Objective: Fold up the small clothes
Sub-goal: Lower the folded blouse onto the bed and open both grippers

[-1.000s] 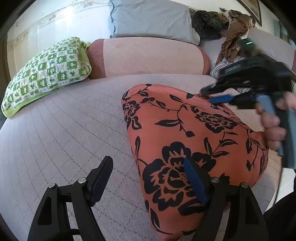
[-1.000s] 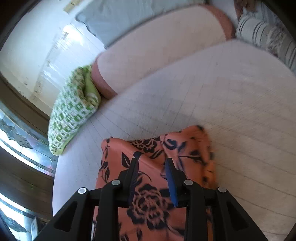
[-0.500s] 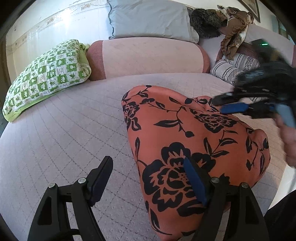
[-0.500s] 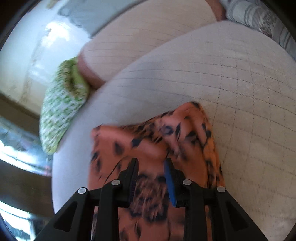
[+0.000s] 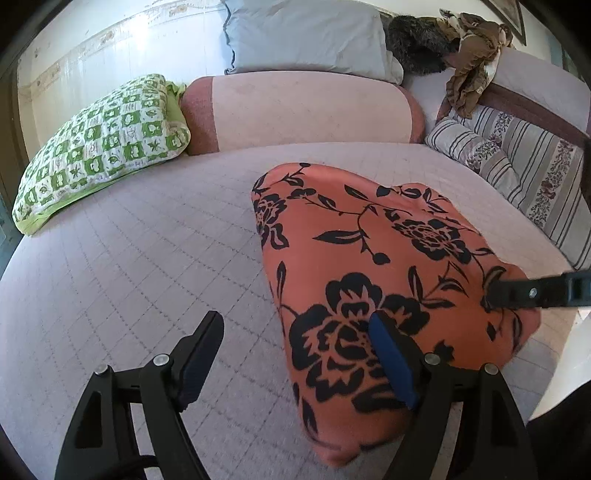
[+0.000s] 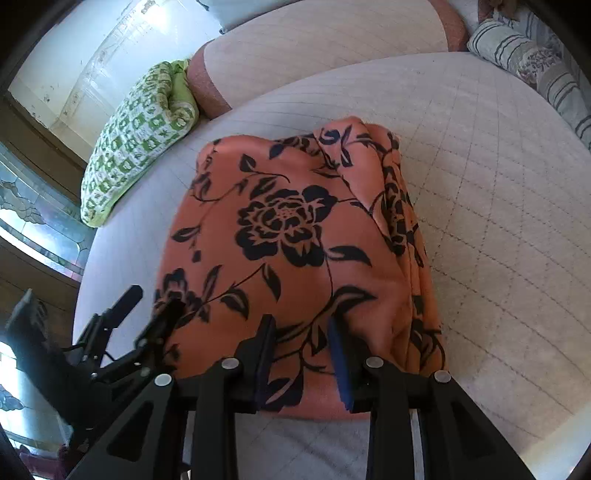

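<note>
A: Green-and-white checked quilted pillow (image 5: 99, 147) noted at far left of the pale quilted bed surface (image 5: 129, 258), leaned against a pink bolster cushion (image 5: 306, 107). A grey pillow (image 5: 306, 35) is seen behind the bolster.

B: Left gripper (image 5: 295, 354) logged next: jaws spread wide, nothing pinched. One finger is set over bare bedding, the blue-padded one over the near left part of the cloth.

A: Task item recorded mid-bed: an orange fabric garment printed with black roses (image 5: 369, 258), folded into a rough rectangle and laid flat on the quilt. Bunched layers are visible along its right edge in the right wrist view (image 6: 399, 206).

B: Right gripper (image 6: 301, 354) is held narrow at the garment's near edge. Cloth is seen between the pads, but whether it is actually pinched cannot be told.

A: Far right: striped floral cushions (image 5: 517, 166), with a brown crumpled cloth (image 5: 472, 55) draped above them.
</note>
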The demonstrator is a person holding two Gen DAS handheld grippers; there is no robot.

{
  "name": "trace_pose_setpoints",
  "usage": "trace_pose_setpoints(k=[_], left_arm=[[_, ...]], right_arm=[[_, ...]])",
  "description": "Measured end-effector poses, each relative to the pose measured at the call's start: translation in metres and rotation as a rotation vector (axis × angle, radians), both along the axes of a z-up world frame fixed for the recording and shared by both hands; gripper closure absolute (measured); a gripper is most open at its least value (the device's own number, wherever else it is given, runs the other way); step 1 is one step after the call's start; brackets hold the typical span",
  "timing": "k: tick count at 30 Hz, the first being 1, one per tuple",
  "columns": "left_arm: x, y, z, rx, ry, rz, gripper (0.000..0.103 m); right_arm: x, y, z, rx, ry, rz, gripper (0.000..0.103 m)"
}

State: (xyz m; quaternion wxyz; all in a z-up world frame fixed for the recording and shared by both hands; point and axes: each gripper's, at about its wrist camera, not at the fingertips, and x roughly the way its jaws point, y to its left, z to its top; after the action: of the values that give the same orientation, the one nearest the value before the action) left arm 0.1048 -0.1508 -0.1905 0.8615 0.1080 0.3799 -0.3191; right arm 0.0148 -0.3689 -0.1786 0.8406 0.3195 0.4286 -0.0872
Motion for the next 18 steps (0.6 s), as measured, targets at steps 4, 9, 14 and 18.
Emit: trace_pose_setpoints(k=[4,9,14,18], left_arm=[[-0.002,0.015,0.013,-0.025,-0.027,0.034,0.022],[-0.001,0.006,-0.007,0.084,-0.029,0.045,0.018],[-0.005,0.007,0.005,0.104,-0.045,0.041,0.018],[-0.012,0.022,0.02,0.067,-0.027,0.081,0.018]], right_arm=[[-0.016,0.001,0.003,0.006,-0.047,-0.031,0.07],[-0.008,0.009,-0.018,-0.045,0.029,-0.005,0.07],[-0.012,0.014,-0.005,-0.054,0.02,-0.014,0.07],[-0.034,0.014,0.011,-0.035,-0.094,-0.055,0.07]])
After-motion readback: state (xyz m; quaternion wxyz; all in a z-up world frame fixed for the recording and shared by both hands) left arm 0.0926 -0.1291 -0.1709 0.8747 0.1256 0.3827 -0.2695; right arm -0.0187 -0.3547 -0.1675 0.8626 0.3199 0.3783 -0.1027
